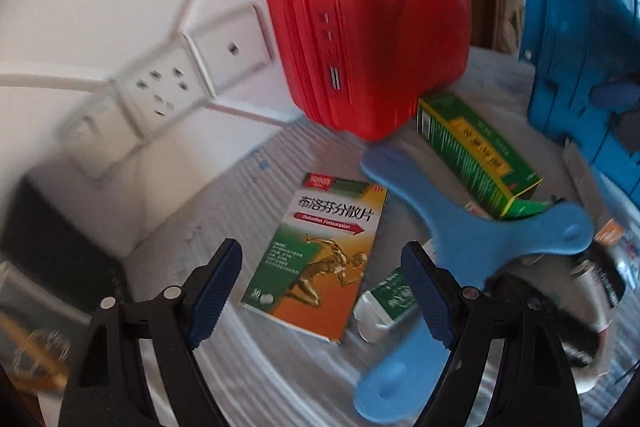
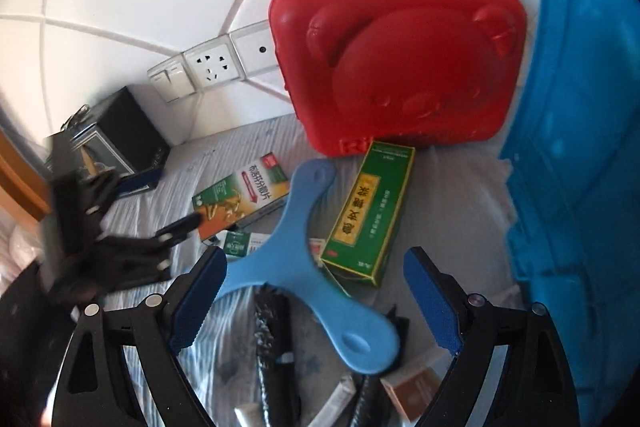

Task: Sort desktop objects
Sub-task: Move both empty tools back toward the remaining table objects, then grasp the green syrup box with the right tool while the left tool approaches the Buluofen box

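Blue three-armed piece [image 2: 304, 267] lies between the wide-open, empty jaws of the right gripper [image 2: 316, 303], low centre of its view.

Left gripper [image 1: 320, 291], also wide open and empty, frames the orange-green medicine box [image 1: 320, 255], long axis running up-frame. Green carton [image 2: 368, 211] lies just beyond the blue piece, long axis pointing at the red case [image 2: 400, 59]. Right hand judged nearer the blue piece.

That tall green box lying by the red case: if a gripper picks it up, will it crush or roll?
The green box looks like thin card with an end flap ajar, so it would probably dent under a hard squeeze. Its flat sides should keep it from rolling. It likely feels light, though its contents are hidden.
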The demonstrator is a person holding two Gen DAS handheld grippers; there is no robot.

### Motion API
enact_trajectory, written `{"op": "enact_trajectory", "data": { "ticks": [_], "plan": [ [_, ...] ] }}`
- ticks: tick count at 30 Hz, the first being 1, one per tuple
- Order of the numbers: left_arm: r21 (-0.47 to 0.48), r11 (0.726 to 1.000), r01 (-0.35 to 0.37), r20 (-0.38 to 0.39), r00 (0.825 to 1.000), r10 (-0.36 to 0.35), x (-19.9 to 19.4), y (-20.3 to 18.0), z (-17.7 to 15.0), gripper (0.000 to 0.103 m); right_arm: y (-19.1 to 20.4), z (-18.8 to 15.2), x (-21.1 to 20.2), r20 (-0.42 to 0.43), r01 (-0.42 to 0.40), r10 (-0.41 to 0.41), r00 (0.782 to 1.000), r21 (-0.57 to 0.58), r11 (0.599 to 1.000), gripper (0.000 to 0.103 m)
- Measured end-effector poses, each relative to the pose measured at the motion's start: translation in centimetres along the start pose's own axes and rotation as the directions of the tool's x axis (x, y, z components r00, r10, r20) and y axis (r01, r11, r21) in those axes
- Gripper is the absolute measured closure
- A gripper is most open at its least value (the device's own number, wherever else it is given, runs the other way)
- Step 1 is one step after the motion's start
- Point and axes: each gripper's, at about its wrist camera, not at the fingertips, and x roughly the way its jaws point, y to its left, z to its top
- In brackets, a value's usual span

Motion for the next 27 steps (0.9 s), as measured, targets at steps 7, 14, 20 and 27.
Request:
{"op": "enact_trajectory", "data": {
  "ticks": [7,14,20,27],
  "plan": [
    [0.086,0.983,0.161,-0.116,0.982,-0.151,6.1,1.0,0.5,0.021,-0.9,0.1,1.7,0.007,-0.007,0.007,1.000,0.019,1.000,0.012],
    [0.154,0.964,0.219,-0.159,0.968,-0.195,8.0,0.8,1.1,0.021,-1.2,0.2,2.4,0.012,-0.028,0.028,1.000,0.035,0.999,0.012],
    [0.140,0.968,0.208,-0.153,0.970,-0.187,9.1,1.8,1.7,0.017,-2.0,0.5,4.5,-0.022,0.013,-0.012,1.000,0.042,0.999,0.010],
    [0.124,0.982,0.142,-0.108,0.986,-0.128,9.2,1.6,1.4,0.013,-2.5,1.8,8.8,-0.088,0.130,-0.126,0.988,0.044,0.991,0.008]
  ]
}}
